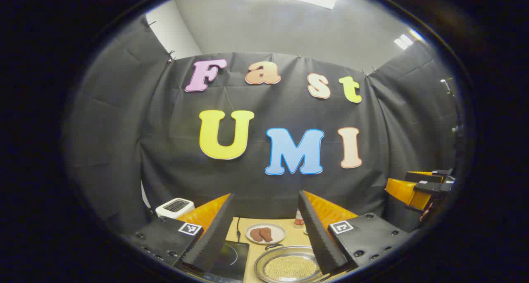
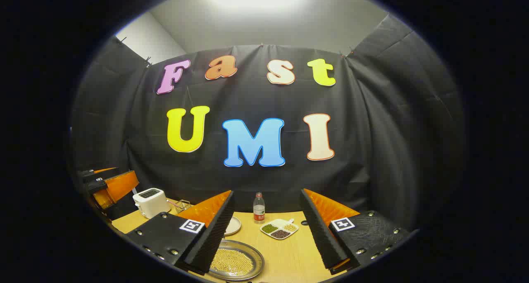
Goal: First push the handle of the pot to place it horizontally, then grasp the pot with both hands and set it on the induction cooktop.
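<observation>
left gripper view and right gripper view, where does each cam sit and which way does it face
Left gripper view: rides the left gripper, facing the booth wall over the induction cooktop and pot; own open fingers low, right gripper at the right edge.
Right gripper view: rides the right gripper, facing the wall over the table; own open fingers low, left gripper at the left edge.
Shared: pot, toaster.

In the right gripper view the right tongs (image 2: 266, 229) stand spread wide above the worktop (image 2: 289, 258), the pot (image 2: 236, 265) of pale grains low between them, a bottle (image 2: 258, 208) and divided dish (image 2: 279, 228) beyond, a toaster (image 2: 151, 202) and the left tongs (image 2: 108, 185) at far left.
</observation>
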The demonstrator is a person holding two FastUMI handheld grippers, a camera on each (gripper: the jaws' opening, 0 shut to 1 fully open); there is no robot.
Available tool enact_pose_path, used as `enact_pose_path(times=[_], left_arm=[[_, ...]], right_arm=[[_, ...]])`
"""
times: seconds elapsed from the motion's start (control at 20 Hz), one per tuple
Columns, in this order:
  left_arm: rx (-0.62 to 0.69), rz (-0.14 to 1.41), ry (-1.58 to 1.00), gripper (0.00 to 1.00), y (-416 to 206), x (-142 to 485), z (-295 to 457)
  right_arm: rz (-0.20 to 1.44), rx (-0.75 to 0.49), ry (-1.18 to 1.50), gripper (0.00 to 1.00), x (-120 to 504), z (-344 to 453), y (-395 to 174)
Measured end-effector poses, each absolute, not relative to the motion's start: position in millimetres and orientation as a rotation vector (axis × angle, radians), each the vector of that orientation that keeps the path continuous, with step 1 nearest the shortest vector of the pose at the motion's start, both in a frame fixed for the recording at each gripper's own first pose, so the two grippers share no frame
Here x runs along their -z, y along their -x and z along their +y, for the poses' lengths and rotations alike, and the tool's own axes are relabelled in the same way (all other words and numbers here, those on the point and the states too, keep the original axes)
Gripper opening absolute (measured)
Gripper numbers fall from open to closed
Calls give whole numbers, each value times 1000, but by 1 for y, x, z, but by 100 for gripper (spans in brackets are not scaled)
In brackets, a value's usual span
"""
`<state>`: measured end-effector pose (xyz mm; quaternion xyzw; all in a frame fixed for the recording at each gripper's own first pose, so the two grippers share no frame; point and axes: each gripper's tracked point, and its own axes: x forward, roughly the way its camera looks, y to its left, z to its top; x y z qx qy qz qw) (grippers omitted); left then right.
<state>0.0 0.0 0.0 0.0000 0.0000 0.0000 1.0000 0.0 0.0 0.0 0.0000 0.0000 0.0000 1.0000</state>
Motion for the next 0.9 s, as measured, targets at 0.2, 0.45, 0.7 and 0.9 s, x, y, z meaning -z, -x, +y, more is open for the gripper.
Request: enact_pose_path(times=[0.2,0.45,0.7,0.9], left_arm=[[16,-11,-6,99,-5,-4,20],[22,1,-7,98,-11,-2,34],[20,1,-9,98,-16,1,34],[12,5,2,99,-18,4,31]], right_arm=[[-16,28,-4,95,-4,15,-1],[-21,32,4,95,-6,28,-6],[-18,37,-1,95,-4,26,-11],[12,11,6,95,6,28,-15]])
